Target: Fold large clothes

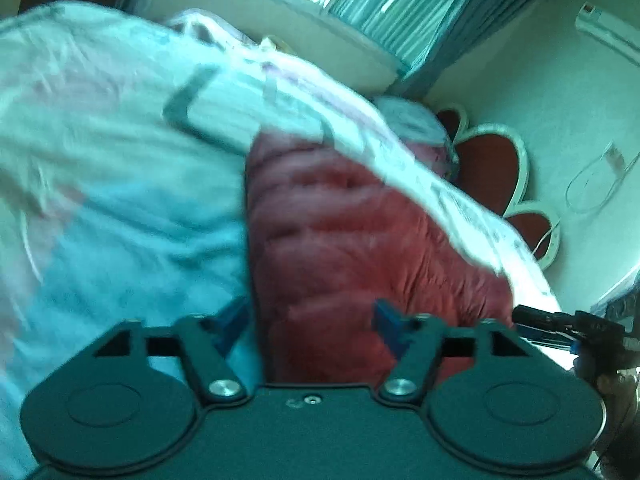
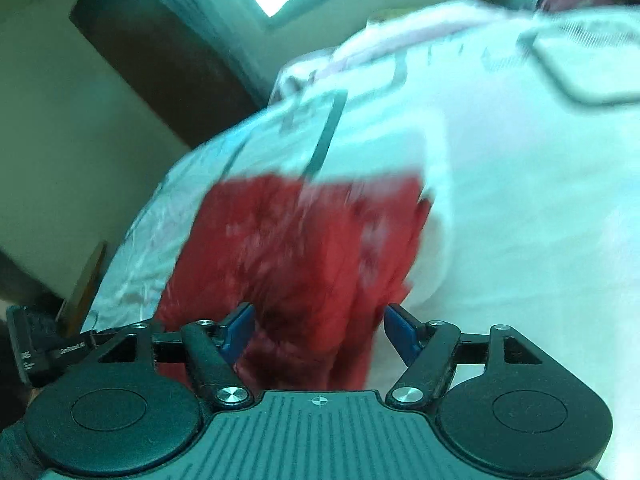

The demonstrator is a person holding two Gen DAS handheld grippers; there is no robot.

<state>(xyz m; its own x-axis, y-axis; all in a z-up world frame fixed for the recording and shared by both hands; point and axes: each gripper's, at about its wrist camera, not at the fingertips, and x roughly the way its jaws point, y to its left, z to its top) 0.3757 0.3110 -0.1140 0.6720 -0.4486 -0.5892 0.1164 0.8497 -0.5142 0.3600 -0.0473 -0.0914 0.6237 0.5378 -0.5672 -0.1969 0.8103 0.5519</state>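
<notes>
While both views are smeared by motion blur, a red quilted jacket can be seen lying on a bed covered in pale printed bedding, close in front of both cameras. Seen from the left wrist, the left tool has its blue fingers spread wide with the jacket's near edge between them, nothing pinched. Seen from the right wrist, the right tool is likewise wide open, its fingers on either side of a bunched, rumpled part of the jacket; whether the fabric touches the pads cannot be told through the blur. Judging by its compact, roughly rectangular outline in the left view, with no sleeves sticking out, the garment looks at least partly folded, though the right view shows it creased and uneven near the tool. Any last fold or smoothing appears still to come. A headboard with red panels stands against the wall beyond the bed.
</notes>
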